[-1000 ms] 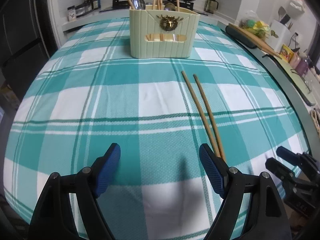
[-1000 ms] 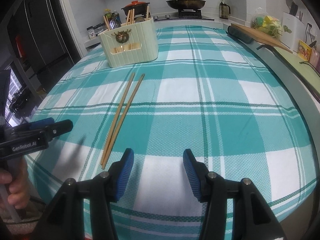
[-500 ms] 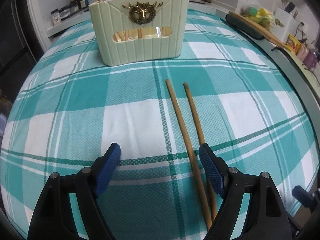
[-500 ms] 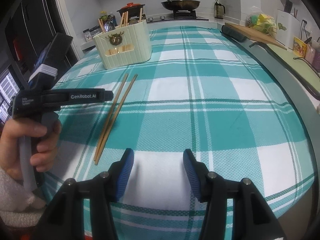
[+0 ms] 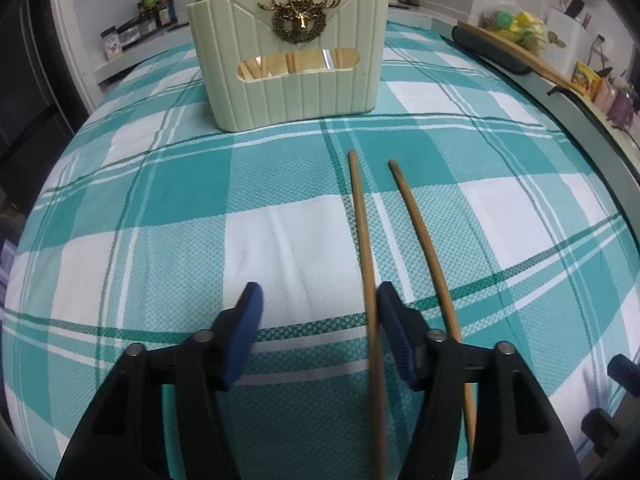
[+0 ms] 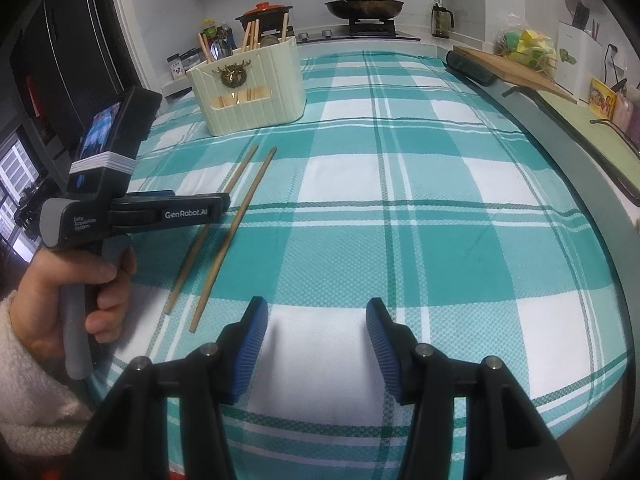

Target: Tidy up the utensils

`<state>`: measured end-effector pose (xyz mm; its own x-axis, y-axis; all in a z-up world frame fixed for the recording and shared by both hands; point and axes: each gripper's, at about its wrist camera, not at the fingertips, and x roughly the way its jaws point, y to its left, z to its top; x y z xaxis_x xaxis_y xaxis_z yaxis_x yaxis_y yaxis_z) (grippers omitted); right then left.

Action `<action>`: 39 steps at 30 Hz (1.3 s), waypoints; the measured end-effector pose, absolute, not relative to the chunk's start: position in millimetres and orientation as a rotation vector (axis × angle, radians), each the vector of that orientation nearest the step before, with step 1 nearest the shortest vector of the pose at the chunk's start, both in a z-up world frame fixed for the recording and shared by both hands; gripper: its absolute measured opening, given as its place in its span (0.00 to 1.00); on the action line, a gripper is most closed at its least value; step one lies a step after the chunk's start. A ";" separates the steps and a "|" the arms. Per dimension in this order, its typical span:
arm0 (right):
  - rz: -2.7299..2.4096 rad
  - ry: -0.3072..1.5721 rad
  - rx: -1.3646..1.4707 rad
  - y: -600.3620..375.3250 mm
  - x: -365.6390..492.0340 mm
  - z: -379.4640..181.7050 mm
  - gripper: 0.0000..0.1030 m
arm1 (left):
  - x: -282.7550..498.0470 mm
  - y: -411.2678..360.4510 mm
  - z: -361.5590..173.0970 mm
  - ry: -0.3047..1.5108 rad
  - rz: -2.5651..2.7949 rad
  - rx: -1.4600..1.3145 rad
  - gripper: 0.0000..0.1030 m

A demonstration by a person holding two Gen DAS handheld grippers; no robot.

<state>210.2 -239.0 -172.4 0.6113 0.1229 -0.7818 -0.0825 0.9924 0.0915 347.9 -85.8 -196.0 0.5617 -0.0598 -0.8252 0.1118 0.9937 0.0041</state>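
Two wooden chopsticks (image 5: 362, 220) (image 6: 224, 240) lie side by side on the teal plaid cloth, pointing at a cream utensil holder (image 5: 288, 64) (image 6: 248, 88) with a gold deer emblem. The holder has chopsticks and a spoon in it. My left gripper (image 5: 320, 320) (image 6: 222, 204) hangs low over the pair and its jaws are closing. The left chopstick runs between them, close to the right pad, with the left pad well clear. The other chopstick (image 5: 424, 248) passes outside the right finger. My right gripper (image 6: 316, 324) is open over the cloth near the front edge, nothing between its fingers.
A person's hand (image 6: 80, 292) in a white fleece sleeve holds the left gripper. A wooden board (image 6: 516, 68) and a dark roll (image 6: 468, 66) lie past the table's right edge. Behind the holder is a stove with a wok (image 6: 362, 6) and a red-lidded pot (image 6: 264, 12).
The left gripper has moved forward along the chopsticks toward the holder and its jaws have narrowed, so one chopstick now lies between them. The right gripper has stayed put.
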 end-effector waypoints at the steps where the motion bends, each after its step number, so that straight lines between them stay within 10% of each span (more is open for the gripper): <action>1: 0.117 0.909 0.043 -237.9 211.4 -172.7 0.51 | 345.6 -85.3 -194.5 0.965 -0.111 0.067 0.27; 2: 0.116 0.913 0.041 -236.3 213.4 -172.7 0.51 | 343.2 -85.4 -194.0 0.962 -0.110 0.081 0.07; 15: 0.249 0.972 -0.175 -143.5 273.6 -196.0 0.47 | 296.6 -5.9 -197.1 0.994 0.071 -0.063 0.05; 19: 0.213 0.965 -0.204 -144.1 269.8 -200.8 0.07 | 279.2 2.9 -197.8 0.994 0.071 -0.068 0.06; 22: 0.171 0.964 -0.178 -157.2 265.6 -198.9 0.06 | 270.9 5.9 -197.7 0.988 0.062 -0.076 0.07; 28: -0.004 0.995 -0.087 -208.2 252.2 -195.9 0.06 | 254.0 16.0 -188.3 0.959 0.042 -0.117 0.52; 39: 0.015 0.960 0.056 -243.0 215.7 -177.9 0.37 | 232.6 49.1 -169.8 0.951 -0.012 -0.126 0.67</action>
<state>215.7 -243.0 -177.9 0.5734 0.0378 -0.8184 0.0122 0.9984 0.0547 232.6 49.1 -169.8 0.5814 -0.0659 -0.8109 -0.0452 0.9926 -0.1130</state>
